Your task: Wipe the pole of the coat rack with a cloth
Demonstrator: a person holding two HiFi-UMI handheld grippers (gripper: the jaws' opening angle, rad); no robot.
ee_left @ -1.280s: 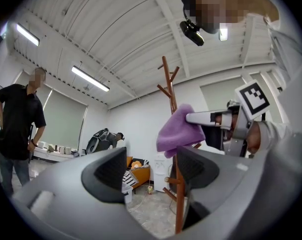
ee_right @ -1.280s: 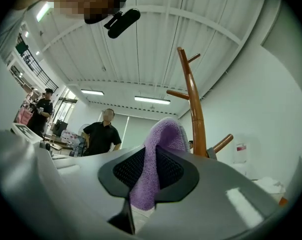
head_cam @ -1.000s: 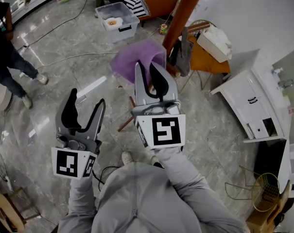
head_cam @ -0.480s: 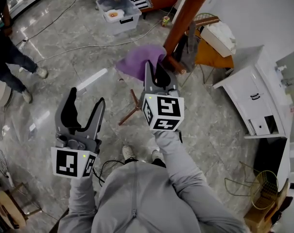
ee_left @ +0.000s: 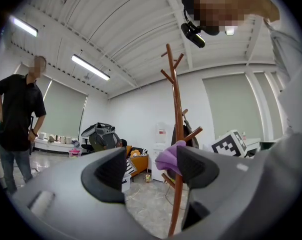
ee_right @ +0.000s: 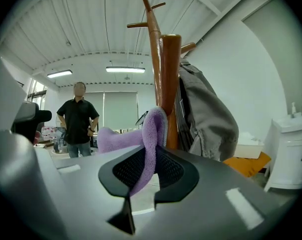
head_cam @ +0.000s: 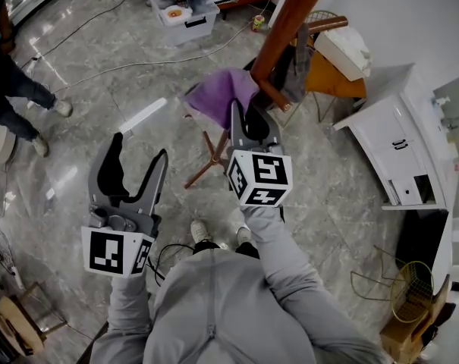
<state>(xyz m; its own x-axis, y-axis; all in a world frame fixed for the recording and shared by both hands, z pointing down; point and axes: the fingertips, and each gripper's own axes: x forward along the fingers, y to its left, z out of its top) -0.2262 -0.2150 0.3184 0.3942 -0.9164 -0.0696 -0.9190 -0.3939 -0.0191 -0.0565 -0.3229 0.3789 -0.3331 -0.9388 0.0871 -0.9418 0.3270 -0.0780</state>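
The brown wooden coat rack pole [head_cam: 286, 23] rises at the top centre of the head view, with a grey bag [head_cam: 297, 78] hung on it. My right gripper [head_cam: 248, 117] is shut on a purple cloth [head_cam: 218, 95] and holds it close against the pole [ee_right: 169, 84]; in the right gripper view the cloth [ee_right: 150, 134] is pinched between the jaws. My left gripper [head_cam: 136, 158] stands open and empty, lower left, away from the rack. In the left gripper view the pole [ee_left: 176, 134] and cloth [ee_left: 169, 156] show ahead.
The rack's legs [head_cam: 202, 171] spread on the marble floor. A white cabinet [head_cam: 396, 146] stands right, an orange chair [head_cam: 331, 82] behind the rack, a clear bin [head_cam: 183, 15] at the top. A person [head_cam: 9, 89] stands at left. Cables cross the floor.
My right gripper has moved forward and up with the purple cloth, bringing it against the pole. The left gripper has barely shifted.
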